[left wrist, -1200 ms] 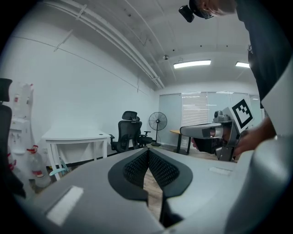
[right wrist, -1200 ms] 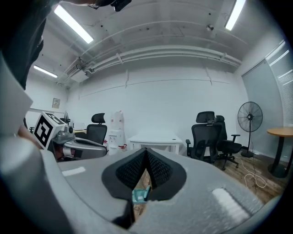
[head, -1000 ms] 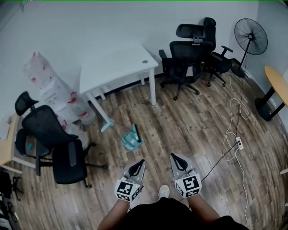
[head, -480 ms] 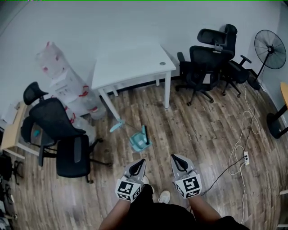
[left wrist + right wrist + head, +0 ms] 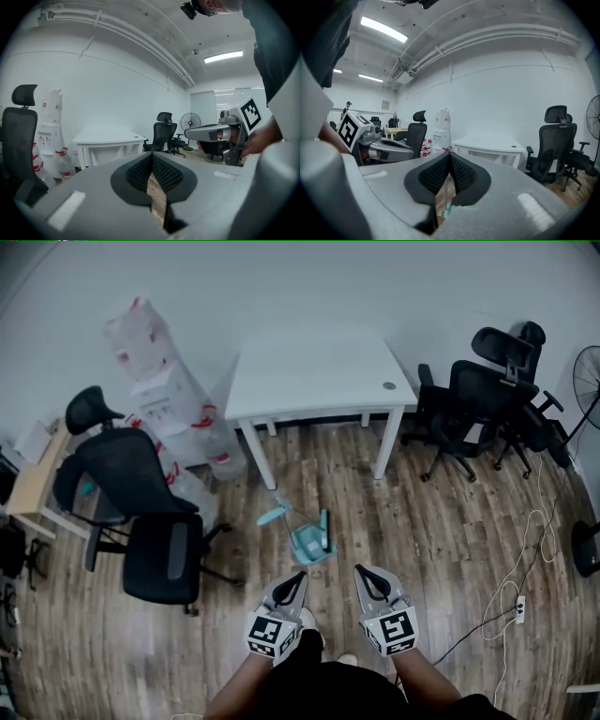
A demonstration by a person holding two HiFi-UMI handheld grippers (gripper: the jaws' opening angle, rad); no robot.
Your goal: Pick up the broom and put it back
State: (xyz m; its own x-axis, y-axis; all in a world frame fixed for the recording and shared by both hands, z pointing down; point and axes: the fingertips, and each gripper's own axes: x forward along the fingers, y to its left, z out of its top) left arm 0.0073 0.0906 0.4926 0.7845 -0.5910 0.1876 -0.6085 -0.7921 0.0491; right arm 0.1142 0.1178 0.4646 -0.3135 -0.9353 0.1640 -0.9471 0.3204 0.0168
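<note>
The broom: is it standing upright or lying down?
Lying down: in the head view the broom lies flat on the wooden floor by the teal dustpan.

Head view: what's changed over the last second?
The person has turned leftward, so the table, broom and dustpan slid right in frame, and the fan is nearly out of it. Nothing was gripped or released. The left gripper and right gripper stay shut and empty. Broom and dustpan still lie on the floor.

fan (image 5: 591,379) 2 o'clock: cut by right edge | wooden desk (image 5: 33,491) 9 o'clock: cut by left edge | broom (image 5: 272,517) centre: handle too thin to trace | person (image 5: 347,692) 6 o'clock: cut by bottom edge
</note>
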